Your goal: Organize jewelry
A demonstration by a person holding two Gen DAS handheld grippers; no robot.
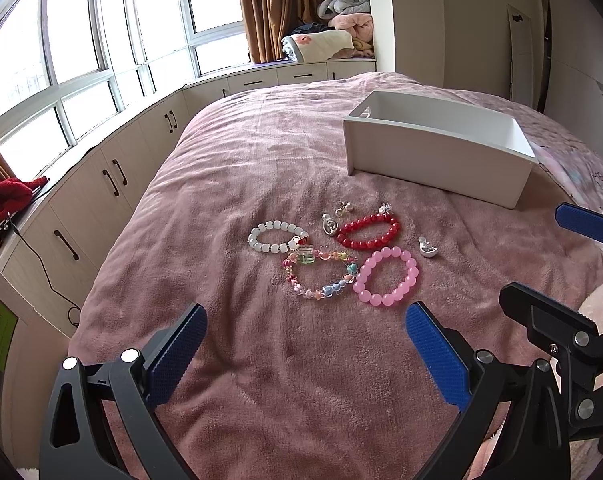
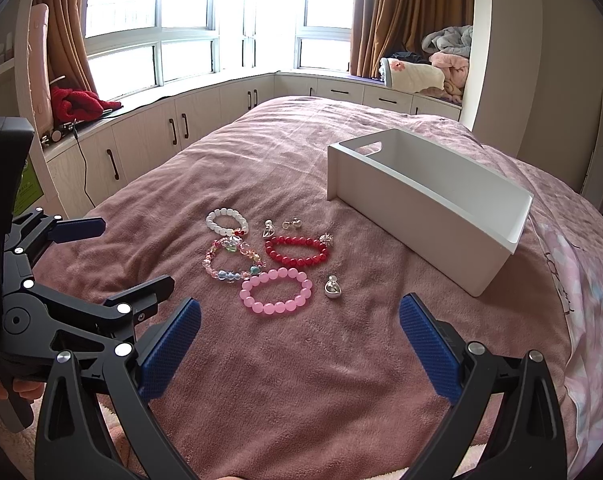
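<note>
My left gripper is spread wide and carries nothing; my right gripper is likewise released and empty. Both hover above the pink blanket, short of the jewelry. Just ahead of my left fingers lies the pink bead bracelet, toward the right fingertip, with the multicoloured bead bracelet touching it on its left. Beyond those sit the white bead bracelet, touching the multicoloured one, and the red bead bracelet. A silver charm rests apart, right of the pink bracelet; a silver pendant and a small silver piece lie between the white and red bracelets, the latter farther off. Farthest ahead and to the right stands the white open box, well apart from the jewelry; nothing shows inside it.
</note>
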